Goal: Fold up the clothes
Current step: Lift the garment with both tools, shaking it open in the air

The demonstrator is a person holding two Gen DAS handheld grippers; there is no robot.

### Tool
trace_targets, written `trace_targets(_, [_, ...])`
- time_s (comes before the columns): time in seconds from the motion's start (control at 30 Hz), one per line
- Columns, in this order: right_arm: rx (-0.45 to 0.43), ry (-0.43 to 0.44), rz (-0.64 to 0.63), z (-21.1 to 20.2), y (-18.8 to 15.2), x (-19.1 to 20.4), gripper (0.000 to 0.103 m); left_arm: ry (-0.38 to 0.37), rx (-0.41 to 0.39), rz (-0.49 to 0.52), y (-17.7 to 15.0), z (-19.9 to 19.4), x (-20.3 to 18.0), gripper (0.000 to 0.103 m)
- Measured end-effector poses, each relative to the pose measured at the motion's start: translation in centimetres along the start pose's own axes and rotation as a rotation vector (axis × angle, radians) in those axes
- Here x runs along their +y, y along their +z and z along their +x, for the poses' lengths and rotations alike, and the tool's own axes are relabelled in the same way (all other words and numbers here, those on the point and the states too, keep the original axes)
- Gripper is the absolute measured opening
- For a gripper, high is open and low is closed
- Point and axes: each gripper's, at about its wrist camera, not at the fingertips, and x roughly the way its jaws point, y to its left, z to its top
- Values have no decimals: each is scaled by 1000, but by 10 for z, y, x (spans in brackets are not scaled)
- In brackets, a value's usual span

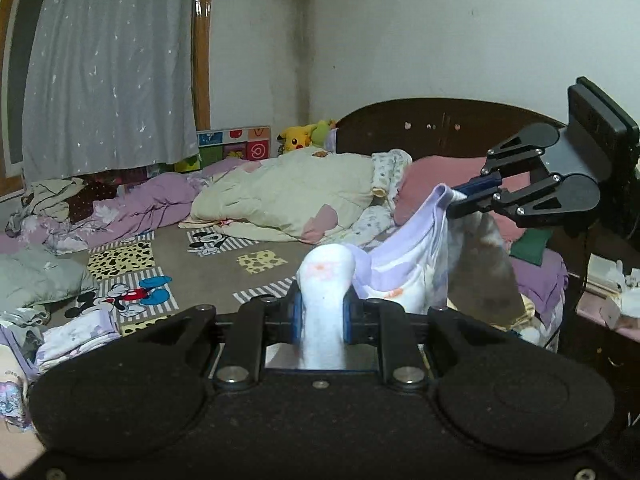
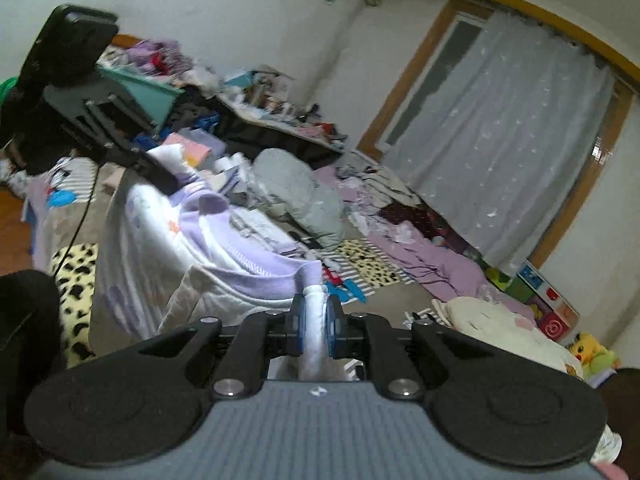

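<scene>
A white garment with a lilac collar band (image 1: 404, 256) hangs in the air between my two grippers, above the bed. My left gripper (image 1: 322, 312) is shut on one bunched white end of it. My right gripper (image 1: 460, 200) is shut on the lilac band at the other end, up and to the right. In the right wrist view the garment (image 2: 224, 248) sags between my right gripper (image 2: 316, 320), shut on the band, and my left gripper (image 2: 168, 184), at the upper left.
The bed (image 1: 216, 276) has a cartoon-print sheet, a cream quilt (image 1: 288, 196), purple bedding (image 1: 140, 204) and loose clothes (image 1: 76, 340). A dark headboard (image 1: 440, 128) and a nightstand (image 1: 608, 300) stand at the right. A cluttered desk (image 2: 276, 128) and a curtain (image 2: 500, 140) are behind.
</scene>
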Motion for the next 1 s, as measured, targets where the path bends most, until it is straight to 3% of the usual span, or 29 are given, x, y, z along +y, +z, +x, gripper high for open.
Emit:
trace_targets(0.2, [72,105,30,16,-1,-3,11,20,55,-6,-8,24,28,17])
trace_targets(0.37, [157,145,95,69,-9,-9,11,94,168,-18,-24,89,57,17])
trace_targets(0.43, [192,127,102,94,-14,-8,10,141,155,11,-26,115,64,17])
trace_targets(0.5, [207,68,120,122,-15,-16,10,197,99,40,-24,136,71,17])
trace_targets(0.57, [196,-19,141,143,-12,-29,9,244,-25,53,-18,143,77,17])
trace_targets(0.67, [90,-209,155,147,1,-43,9,262,-175,44,-8,141,82,18])
trace_targets(0.73, [-3,-320,130,138,7,-41,9,267,-179,106,-13,142,75,18])
trace_targets(0.83, [-28,-364,63,138,-5,-22,10,256,-83,237,-49,151,57,18])
trace_targets(0.9, [11,-317,35,145,-26,-3,10,239,16,321,-89,158,44,18])
trace_targets(1.0, [144,-186,-10,166,-79,39,10,182,190,464,-166,165,19,18])
